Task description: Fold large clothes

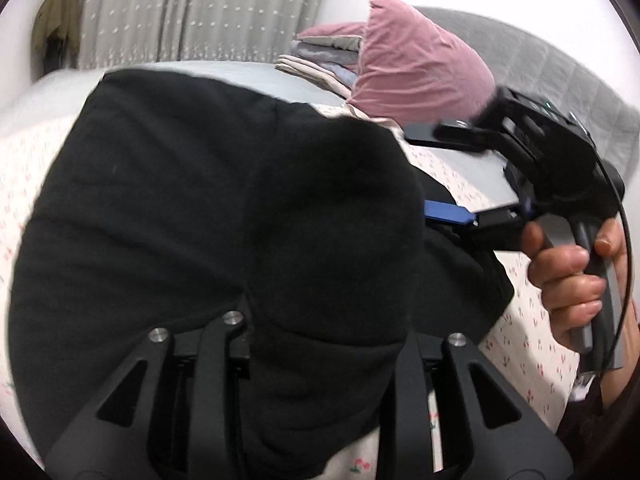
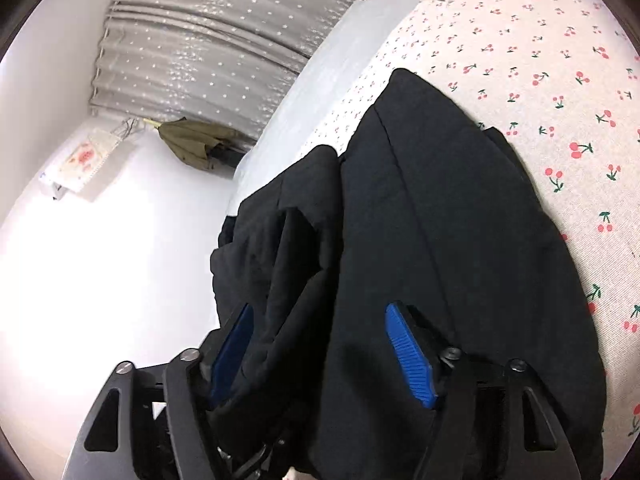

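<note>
Presently the black garment (image 1: 224, 216) lies bunched on my bed, over the cherry-print sheet (image 2: 552, 80). In the left wrist view the cloth bulges up over my left gripper (image 1: 320, 340) and hides both fingertips; only the black linkage arms show, so I cannot tell whether that gripper is open or closed on the fabric. My right gripper (image 2: 320, 344) has its blue pads (image 2: 412, 356) set well apart, with a thick fold of the garment lying between them; the pads do not press it together, so I record this gripper as open around the cloth. The left wrist view also shows my right hand (image 1: 576, 272) wrapped around the right gripper's handle, beside the garment's right edge. A pink pillow (image 1: 416, 64) stands near the head of the bed, behind a stack of folded clothes (image 1: 320, 60). A grey curtain (image 2: 216, 28) hangs on the far wall.
</note>
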`<control>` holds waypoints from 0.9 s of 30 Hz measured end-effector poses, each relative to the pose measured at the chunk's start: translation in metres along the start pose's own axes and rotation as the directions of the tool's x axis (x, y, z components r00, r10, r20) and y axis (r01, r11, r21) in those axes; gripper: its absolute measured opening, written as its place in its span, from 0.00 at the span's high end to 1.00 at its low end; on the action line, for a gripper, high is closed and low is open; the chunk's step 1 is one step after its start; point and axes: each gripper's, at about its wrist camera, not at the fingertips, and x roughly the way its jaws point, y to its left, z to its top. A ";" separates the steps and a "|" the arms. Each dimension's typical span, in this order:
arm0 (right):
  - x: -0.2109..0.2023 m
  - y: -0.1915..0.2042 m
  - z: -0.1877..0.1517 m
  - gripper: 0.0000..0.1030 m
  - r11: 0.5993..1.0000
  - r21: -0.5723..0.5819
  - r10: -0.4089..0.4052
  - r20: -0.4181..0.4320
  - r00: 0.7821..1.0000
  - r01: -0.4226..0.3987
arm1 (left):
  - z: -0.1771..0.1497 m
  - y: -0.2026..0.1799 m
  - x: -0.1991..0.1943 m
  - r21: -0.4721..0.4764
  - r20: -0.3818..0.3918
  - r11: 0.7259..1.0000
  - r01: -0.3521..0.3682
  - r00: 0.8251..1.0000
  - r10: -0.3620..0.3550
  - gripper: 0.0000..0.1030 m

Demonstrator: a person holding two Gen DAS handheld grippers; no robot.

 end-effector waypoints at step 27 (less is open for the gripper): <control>0.069 0.056 -0.021 0.44 0.975 -0.201 -0.120 -0.125 0.985 0.093 | 0.008 0.114 -0.048 -0.302 -0.012 0.951 -0.065 0.998 0.064 0.17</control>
